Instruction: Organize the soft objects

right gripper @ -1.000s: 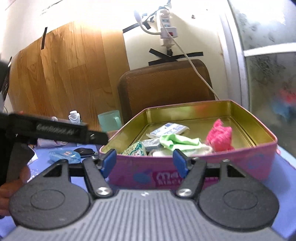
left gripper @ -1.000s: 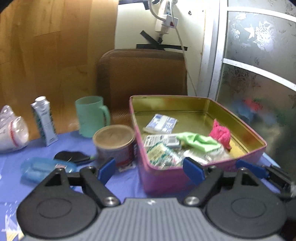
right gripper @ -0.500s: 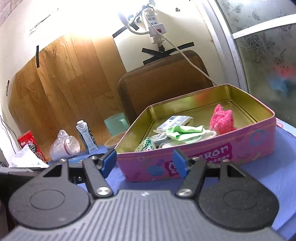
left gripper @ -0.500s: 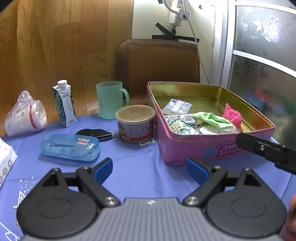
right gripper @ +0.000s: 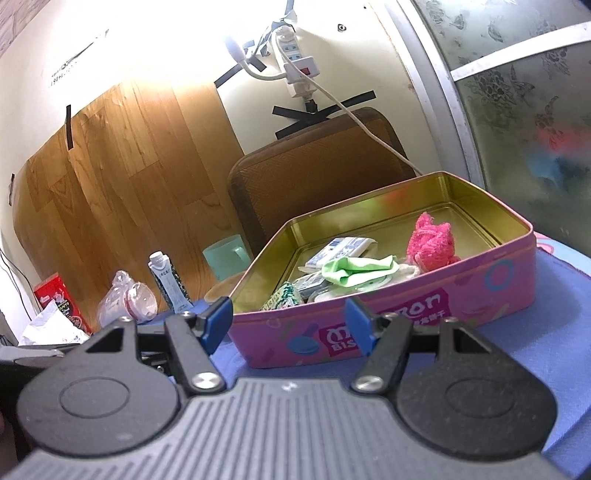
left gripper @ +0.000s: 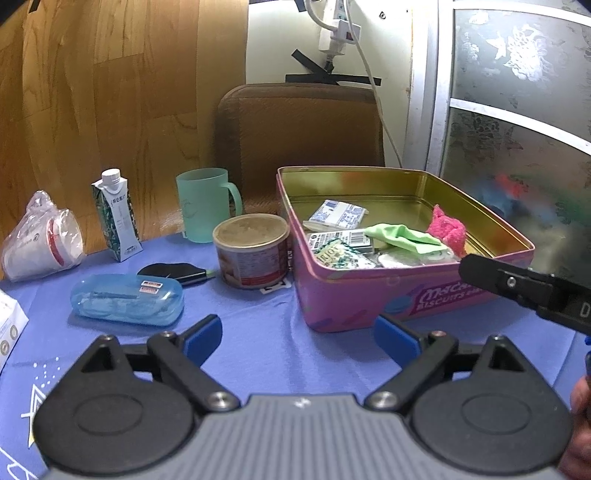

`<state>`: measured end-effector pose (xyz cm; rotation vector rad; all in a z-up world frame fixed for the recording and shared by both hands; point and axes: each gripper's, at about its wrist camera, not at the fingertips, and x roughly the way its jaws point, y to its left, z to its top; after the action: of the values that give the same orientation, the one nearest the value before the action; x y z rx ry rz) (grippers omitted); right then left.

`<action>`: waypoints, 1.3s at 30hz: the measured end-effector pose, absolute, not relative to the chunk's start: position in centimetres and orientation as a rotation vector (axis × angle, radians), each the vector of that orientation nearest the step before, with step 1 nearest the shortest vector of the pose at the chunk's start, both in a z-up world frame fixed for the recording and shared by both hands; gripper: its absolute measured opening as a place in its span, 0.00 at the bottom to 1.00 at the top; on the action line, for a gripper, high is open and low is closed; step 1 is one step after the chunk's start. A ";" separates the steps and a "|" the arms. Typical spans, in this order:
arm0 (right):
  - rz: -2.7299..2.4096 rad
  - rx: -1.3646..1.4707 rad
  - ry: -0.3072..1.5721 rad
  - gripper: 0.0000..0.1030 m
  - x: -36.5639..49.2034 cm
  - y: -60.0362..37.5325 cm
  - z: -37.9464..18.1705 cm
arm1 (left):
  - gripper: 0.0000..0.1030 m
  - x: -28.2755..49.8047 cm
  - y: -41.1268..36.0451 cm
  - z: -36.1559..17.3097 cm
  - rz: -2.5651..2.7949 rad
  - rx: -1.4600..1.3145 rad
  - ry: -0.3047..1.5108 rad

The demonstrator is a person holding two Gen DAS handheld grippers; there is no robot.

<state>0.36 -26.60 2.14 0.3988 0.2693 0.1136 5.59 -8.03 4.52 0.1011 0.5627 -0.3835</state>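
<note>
1. Sitting inside the pink tin (left gripper: pixel 369 295), at the centre right of the left wrist view, are the soft things gathered so far: a pink fluffy cloth (left gripper: pixel 447 230) against its right wall, a green cloth (left gripper: pixel 402 236) draped over the middle, and several small packets (left gripper: pixel 338 216) under and behind it.
2. Judging from that, most of the sorting looks done; no loose cloth shows on the worktop (left gripper: pixel 258 339) outside the tin, so what is left may be only tidying or closing up. No lid is in view.
3. The left hand-held gripper (left gripper: pixel 297 338) hangs at the lower centre of its frame with jaws opening and nothing between them, only bare blue cloth ahead.
4. The right hand-held gripper (right gripper: pixel 290 325) has its jaws apart and empty, the tin's front wall showing just beyond them; its black body also crosses the right edge of the left wrist view.
5. To the left of the tin stand a round can (left gripper: pixel 251 249), a green mug (left gripper: pixel 205 205), a small carton (left gripper: pixel 116 218), a blue plastic case (left gripper: pixel 127 299) and a bagged cup (left gripper: pixel 42 242).
6. A blue cloth covers the worktop; behind it are a brown chair back (left gripper: pixel 299 125), wood-grain panelling, a taped power strip (left gripper: pixel 338 26) and a frosted patterned door at the right.
</note>
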 end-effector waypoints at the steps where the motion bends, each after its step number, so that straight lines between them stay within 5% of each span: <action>1: 0.112 0.401 0.269 0.67 0.3 -26.6 2.1 | 0.92 5.5 -8.1 4.5 -0.388 0.102 0.563; 12: 0.061 0.462 0.264 0.70 -0.1 -28.0 1.6 | 1.00 4.8 -9.7 3.4 -0.430 0.122 0.588; 39: 0.049 0.474 0.278 0.72 -0.2 -27.4 0.9 | 1.00 4.8 -9.6 2.1 -0.401 0.124 0.619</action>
<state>-0.20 -27.38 0.92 0.4740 0.2777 0.0489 4.77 -9.63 2.12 0.1237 0.6187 -0.4005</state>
